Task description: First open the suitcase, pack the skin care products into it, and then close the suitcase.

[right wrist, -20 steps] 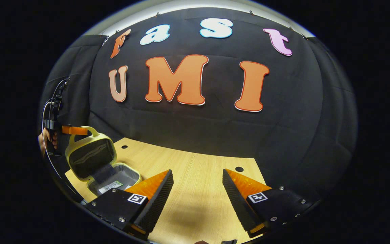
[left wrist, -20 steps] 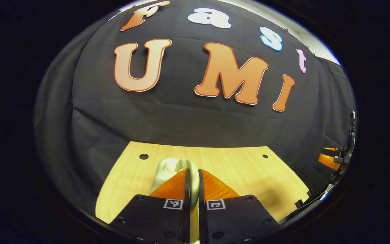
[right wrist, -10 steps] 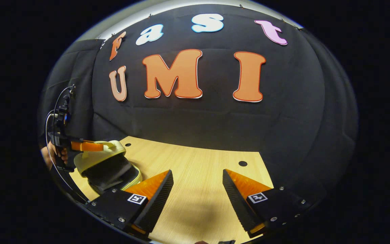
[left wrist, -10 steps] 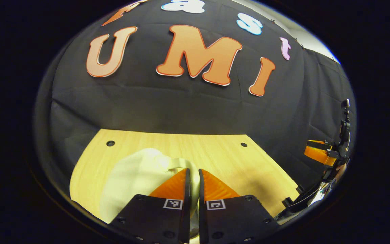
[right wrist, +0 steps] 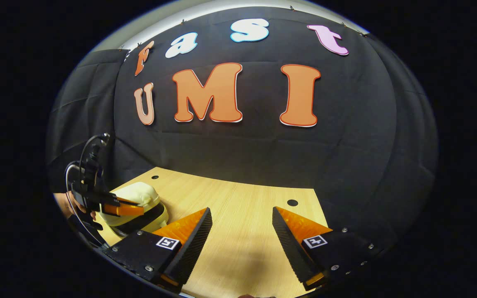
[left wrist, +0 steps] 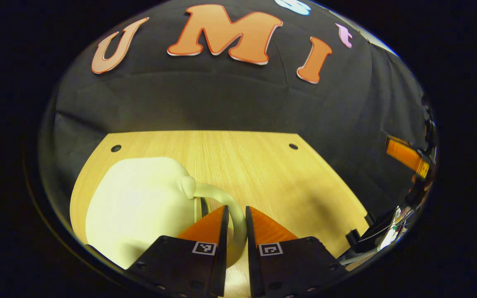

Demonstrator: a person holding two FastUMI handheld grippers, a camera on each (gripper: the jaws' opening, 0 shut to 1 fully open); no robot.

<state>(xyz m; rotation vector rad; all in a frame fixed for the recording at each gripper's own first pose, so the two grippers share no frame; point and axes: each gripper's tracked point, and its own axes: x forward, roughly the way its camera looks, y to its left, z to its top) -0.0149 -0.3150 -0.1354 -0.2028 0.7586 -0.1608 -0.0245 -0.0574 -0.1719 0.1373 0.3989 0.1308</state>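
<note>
Left claw (left wrist: 234, 215) clamped on suitcase (left wrist: 139, 203) handle (left wrist: 227, 203), lid nearly down, case on desk (left wrist: 263, 165) left side. Right claw (right wrist: 242, 221) apart, idle. Risk: handle slips, lid drops misaligned.

In the left gripper view, the suitcase (left wrist: 139, 207) lies on the wooden table (left wrist: 263, 165), at the left of the tabletop, lid side up. Its carry handle (left wrist: 230, 211) projects from its right side and passes between the two fingers of the left gripper (left wrist: 235, 215). The booth's cloth wall stands behind the table's far edge. The right gripper (left wrist: 408, 156) is at the far right, beyond the table's right edge.

In the right gripper view, the suitcase (right wrist: 139, 203) sits at the table's (right wrist: 238, 215) left end, with the left gripper (right wrist: 128, 209) in front of it. A hand (right wrist: 71, 205) is left of that gripper. The right gripper (right wrist: 242, 225) is above the tabletop, well apart from the suitcase.
</note>
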